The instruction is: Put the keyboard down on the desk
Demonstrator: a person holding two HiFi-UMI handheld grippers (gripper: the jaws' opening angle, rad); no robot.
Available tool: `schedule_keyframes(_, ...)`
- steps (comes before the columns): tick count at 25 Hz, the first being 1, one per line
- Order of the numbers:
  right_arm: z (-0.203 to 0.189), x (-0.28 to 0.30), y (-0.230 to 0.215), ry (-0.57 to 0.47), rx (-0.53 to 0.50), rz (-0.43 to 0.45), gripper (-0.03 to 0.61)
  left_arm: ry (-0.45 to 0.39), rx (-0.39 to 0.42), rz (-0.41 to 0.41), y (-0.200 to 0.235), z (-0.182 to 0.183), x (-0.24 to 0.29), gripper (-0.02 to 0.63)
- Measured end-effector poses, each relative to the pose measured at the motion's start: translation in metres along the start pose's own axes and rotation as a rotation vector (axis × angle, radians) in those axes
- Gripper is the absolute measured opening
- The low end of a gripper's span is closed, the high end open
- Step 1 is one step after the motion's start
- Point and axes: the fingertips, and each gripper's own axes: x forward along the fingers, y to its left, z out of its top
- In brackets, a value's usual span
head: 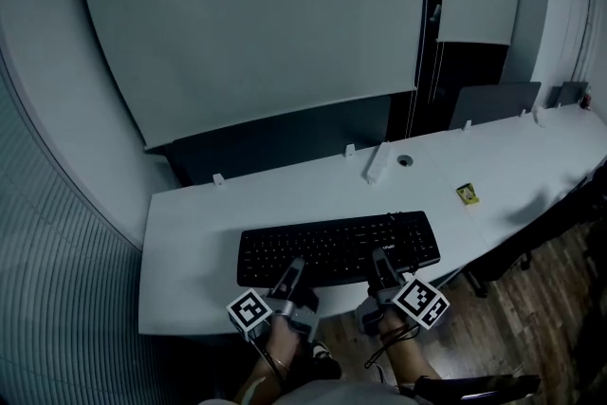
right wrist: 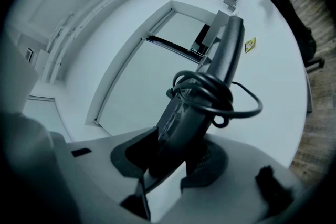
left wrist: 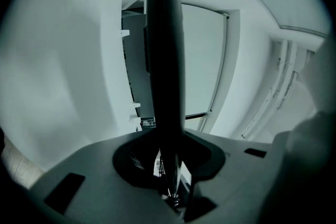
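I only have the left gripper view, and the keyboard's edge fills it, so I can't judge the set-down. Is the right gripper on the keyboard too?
Observer: Yes. The right gripper has its jaws closed on the keyboard's near long edge, to the right of the left gripper.
Operator: Anything near those jaws?
Observer: A coiled cable is bundled against the keyboard just beyond them.
Operator: What else is on the desk?
Observer: A white bar and a small yellow item lie farther back on the desk, apart from the keyboard.
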Motion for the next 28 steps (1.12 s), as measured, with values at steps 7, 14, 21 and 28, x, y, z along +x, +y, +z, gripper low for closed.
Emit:
schedule_keyframes(7,0.008,0.044,-0.006,0.003,0.011,-0.003,0.144,0.008,0.006,0.018,0.008,0.026,0.035,0.1)
schedule_keyframes(14,0.019,0.084,-0.008,-0.004,0.007,0.002,0.144,0.021,0.014,0.019,0.013,0.049,0.071,0.1)
schedule_keyframes(21,0.025,0.124,-0.007,0.012,-0.017,-0.003,0.144,0.013,0.017,0.023,0.025,0.076,0.096,0.1)
schedule_keyframes(28,0.021,0.159,0.008,0.039,-0.056,0.017,0.144,-0.019,0.009,0.007,0.025,0.106,0.109,0.1)
